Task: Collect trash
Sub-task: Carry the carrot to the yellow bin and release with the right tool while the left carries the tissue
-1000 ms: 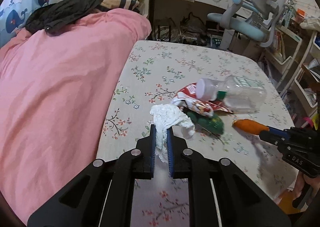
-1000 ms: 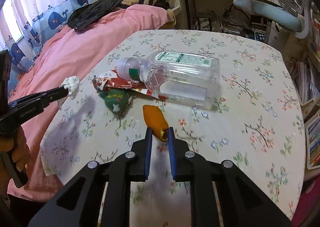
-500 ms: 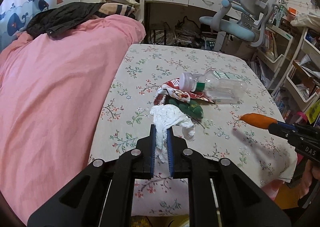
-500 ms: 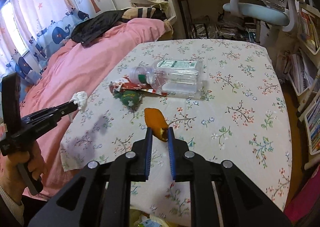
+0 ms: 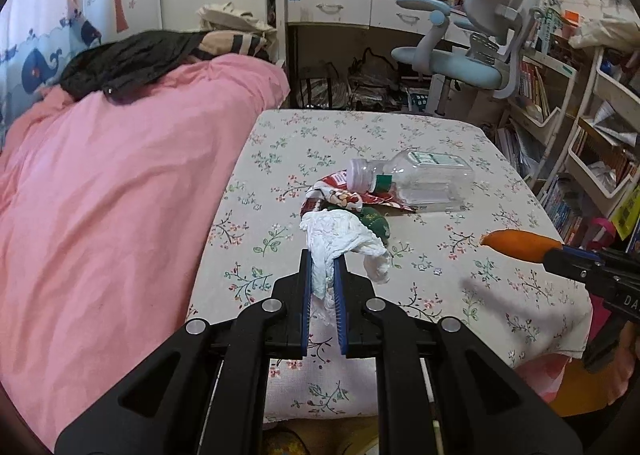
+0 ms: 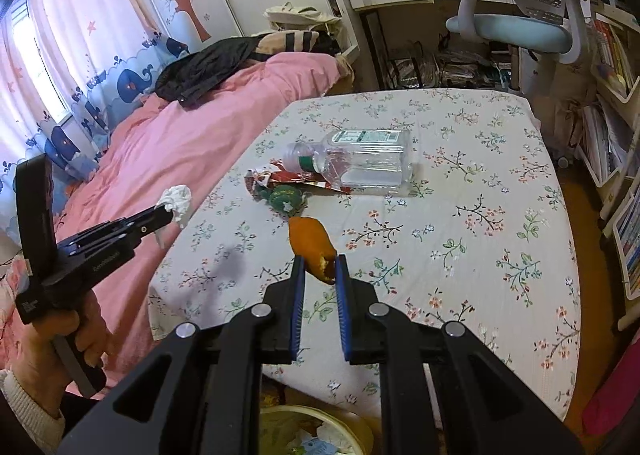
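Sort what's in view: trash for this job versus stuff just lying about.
Trash job:
white tissue, in left gripper
orange peel, in right gripper
plastic bottle
red wrapper
green wrapper
bin

Lying about:
black jacket
desk chair
pink duvet

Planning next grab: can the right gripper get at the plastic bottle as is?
Probably not yet: the right gripper is shut on the orange peel. The path to the plastic bottle looks open, with nothing on top.
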